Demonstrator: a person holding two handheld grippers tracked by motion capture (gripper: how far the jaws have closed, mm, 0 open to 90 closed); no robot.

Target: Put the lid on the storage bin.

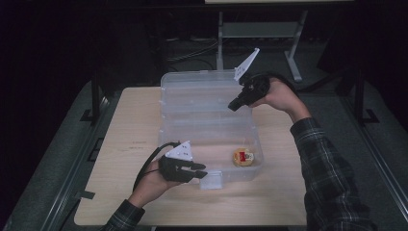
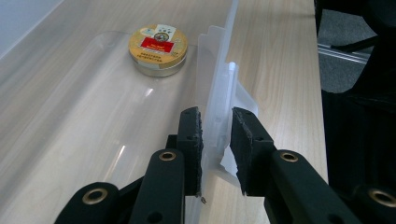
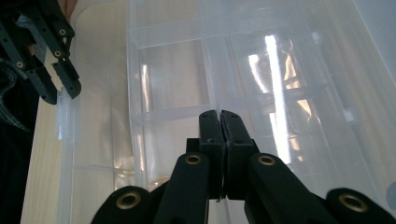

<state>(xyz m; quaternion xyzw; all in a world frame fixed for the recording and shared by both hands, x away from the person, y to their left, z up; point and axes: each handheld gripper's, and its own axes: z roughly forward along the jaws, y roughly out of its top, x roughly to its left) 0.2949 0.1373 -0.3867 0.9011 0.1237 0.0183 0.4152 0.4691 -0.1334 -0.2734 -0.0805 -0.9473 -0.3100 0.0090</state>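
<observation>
Left gripper [image 1: 199,171] jaws clamped level, near the body; right gripper [image 1: 235,105] raised, jaws closed together.

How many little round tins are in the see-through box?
1. The round tin with a gold and red lid sits on the floor of the clear box, near the corner closest to the person. Glare could hide others.

You work at a pale wooden rectangular table [image 1: 130,144]. Around it lies grey carpeted floor [image 1: 53,159]. Beyond the table's far edge stands a light grey metal stand [image 1: 293,57], cables [image 1: 192,53] beside it, the room behind dark.
</observation>
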